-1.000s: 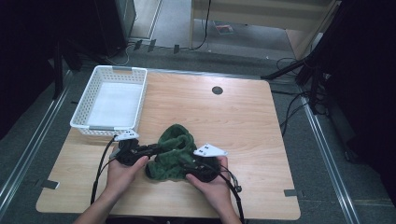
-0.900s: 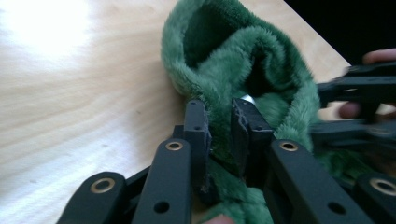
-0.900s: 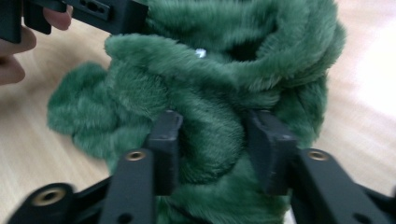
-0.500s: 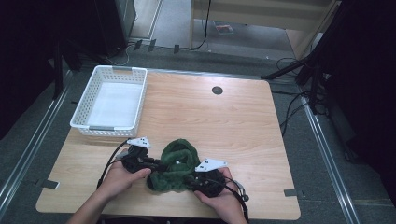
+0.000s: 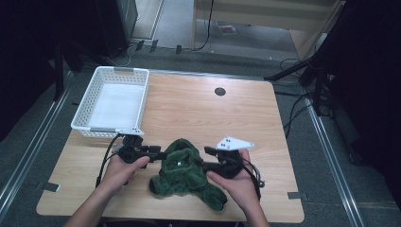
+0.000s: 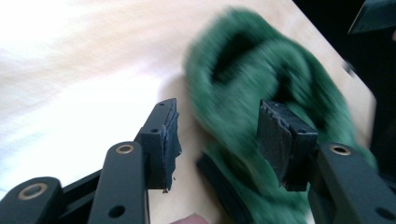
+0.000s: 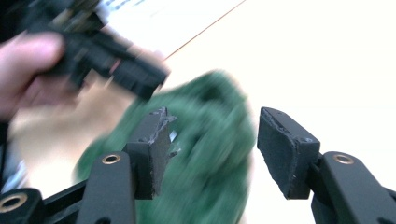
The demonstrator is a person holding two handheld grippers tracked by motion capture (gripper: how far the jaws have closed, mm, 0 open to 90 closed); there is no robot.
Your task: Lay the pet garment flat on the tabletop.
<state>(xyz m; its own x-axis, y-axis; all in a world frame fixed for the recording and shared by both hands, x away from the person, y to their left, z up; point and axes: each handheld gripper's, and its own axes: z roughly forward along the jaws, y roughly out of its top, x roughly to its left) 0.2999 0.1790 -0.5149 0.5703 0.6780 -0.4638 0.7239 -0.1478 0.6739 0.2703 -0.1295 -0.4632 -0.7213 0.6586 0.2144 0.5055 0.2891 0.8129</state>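
A fuzzy green cloth [image 5: 182,172] lies crumpled on the wooden table [image 5: 189,109] near its front edge, between the person's two hands. My left gripper [image 5: 159,154] is at the cloth's left edge. Its jaws have just been opening and stand apart, with the green cloth [image 6: 261,93] ahead of them and against the right pad [image 6: 280,140]. My right gripper [image 5: 202,159] hovers over the cloth's right side. Its jaws have also just been opening, and the blurred green cloth [image 7: 205,154] lies below and beyond them, not pinched. The other gripper [image 7: 107,56] shows farther off in a hand.
A white plastic basket [image 5: 105,130] stands at the table's back left, close behind my left hand. A round cable hole [image 5: 220,91] sits near the back edge. Bare wood stretches behind and to the right of the cloth. Cables lie on the floor at the right.
Both pairs of jaws have opened off the cloth. My right gripper has lifted and moved back a little. The cloth has slumped lower, with a tail toward the front edge.
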